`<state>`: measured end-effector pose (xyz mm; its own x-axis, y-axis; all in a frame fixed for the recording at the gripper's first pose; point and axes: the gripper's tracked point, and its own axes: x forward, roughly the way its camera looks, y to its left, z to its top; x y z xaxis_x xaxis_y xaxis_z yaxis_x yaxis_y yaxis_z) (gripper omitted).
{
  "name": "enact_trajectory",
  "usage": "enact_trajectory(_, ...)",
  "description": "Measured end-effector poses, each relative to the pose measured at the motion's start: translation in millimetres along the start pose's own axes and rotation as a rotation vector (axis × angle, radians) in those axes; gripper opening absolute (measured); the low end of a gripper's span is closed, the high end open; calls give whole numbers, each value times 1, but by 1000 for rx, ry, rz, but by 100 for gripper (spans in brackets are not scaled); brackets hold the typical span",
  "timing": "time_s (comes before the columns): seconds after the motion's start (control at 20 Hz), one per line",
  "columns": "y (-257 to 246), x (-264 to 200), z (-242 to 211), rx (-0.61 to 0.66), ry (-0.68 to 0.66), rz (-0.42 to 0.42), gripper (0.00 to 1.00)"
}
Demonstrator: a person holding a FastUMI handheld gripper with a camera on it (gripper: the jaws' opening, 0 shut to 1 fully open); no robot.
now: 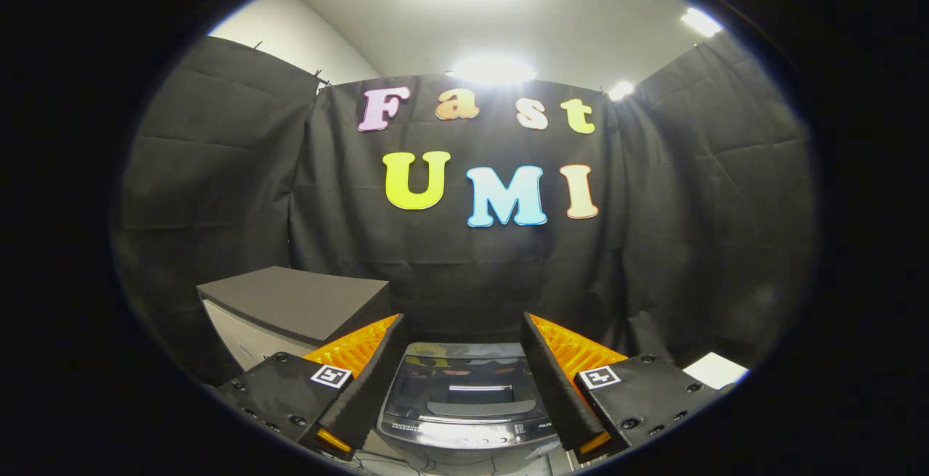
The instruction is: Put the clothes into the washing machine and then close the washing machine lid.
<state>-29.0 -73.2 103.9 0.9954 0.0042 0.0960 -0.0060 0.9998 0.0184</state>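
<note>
The gripper (461,349) hangs with its fingers wide apart and holding nothing; the washing machine (464,407) stands just ahead between them, its glass lid (464,389) lying flat and closed. No clothes can be made out, so this fits either lid never raised or laundry already inside; a grey box (290,305) stands beside the machine

Washing machine (464,403) front cut off below; claw (461,382) fingers, spread apart, hide its sides.

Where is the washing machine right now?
In the gripper view the washing machine sits low down, just ahead of the open gripper and framed between its spread fingers, in front of the black cloth wall, with a grey box to its left.
</note>
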Motion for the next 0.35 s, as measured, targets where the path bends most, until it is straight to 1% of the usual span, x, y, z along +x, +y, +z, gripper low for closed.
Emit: enact_trajectory(0.35,5,-3,5,21,-7,6,98)
